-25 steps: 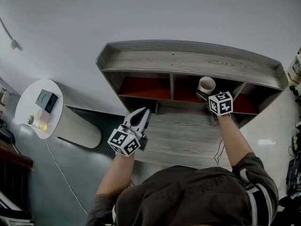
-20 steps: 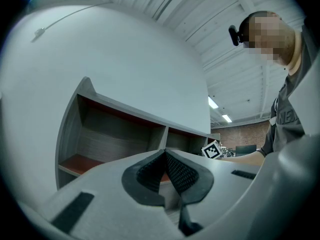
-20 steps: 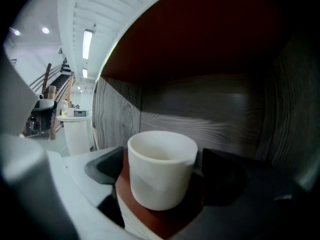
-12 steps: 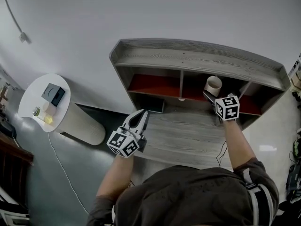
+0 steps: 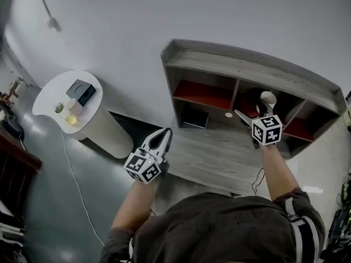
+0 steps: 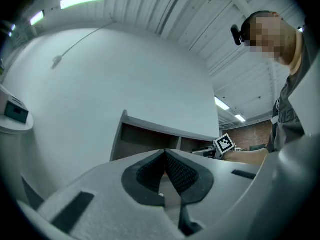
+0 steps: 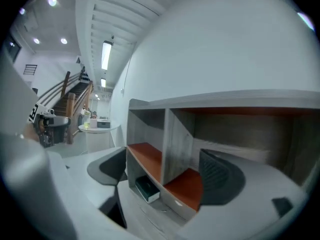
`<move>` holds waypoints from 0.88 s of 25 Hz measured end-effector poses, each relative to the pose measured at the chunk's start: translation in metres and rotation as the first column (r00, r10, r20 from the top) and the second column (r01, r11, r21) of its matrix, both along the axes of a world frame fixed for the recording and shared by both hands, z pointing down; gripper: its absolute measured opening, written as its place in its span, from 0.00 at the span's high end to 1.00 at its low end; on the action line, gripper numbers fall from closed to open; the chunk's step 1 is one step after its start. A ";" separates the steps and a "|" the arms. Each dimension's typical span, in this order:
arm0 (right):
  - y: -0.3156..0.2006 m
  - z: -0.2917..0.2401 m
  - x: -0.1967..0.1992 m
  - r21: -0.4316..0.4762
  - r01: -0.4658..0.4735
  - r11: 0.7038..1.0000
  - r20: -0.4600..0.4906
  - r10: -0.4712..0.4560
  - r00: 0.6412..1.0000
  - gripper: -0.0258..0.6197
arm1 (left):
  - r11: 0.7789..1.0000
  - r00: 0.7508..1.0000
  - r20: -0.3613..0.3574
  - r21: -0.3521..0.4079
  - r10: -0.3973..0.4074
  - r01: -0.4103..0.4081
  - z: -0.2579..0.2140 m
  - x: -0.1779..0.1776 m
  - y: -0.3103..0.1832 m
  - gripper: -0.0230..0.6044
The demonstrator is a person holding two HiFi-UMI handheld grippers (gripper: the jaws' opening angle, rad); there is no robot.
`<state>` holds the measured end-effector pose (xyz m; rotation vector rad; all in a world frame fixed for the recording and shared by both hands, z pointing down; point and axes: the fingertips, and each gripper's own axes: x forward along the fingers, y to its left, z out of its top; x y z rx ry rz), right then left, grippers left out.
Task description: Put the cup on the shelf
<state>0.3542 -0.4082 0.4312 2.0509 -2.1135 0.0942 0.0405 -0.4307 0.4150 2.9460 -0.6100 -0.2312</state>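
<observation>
1. Head view: the cup (image 5: 267,98) stands in a red-floored compartment of the shelf (image 5: 247,67), just beside the right gripper (image 5: 252,112). Likely risk: a jaw clips the cup on pull-back and tips it off.
2. Left gripper view: the left gripper (image 6: 165,153) is closed, empty and well apart from the shelf. I see no hazard here.
3. Right gripper view: the right gripper (image 7: 162,159) has its jaws wide, just closing slightly, with nothing between them. The cup is out of frame, so clearance can't be checked.

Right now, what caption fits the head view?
Cup sits on the red shelf; right hand-held gripper empty before it, open jaws just narrowing slightly; left hand-held gripper shut.
</observation>
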 end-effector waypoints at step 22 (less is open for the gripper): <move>-0.074 0.004 -0.331 0.007 0.623 0.782 0.110 -0.620 0.777 0.68 | 0.876 0.876 0.015 0.000 -0.483 0.483 0.004 -0.276 0.040 0.96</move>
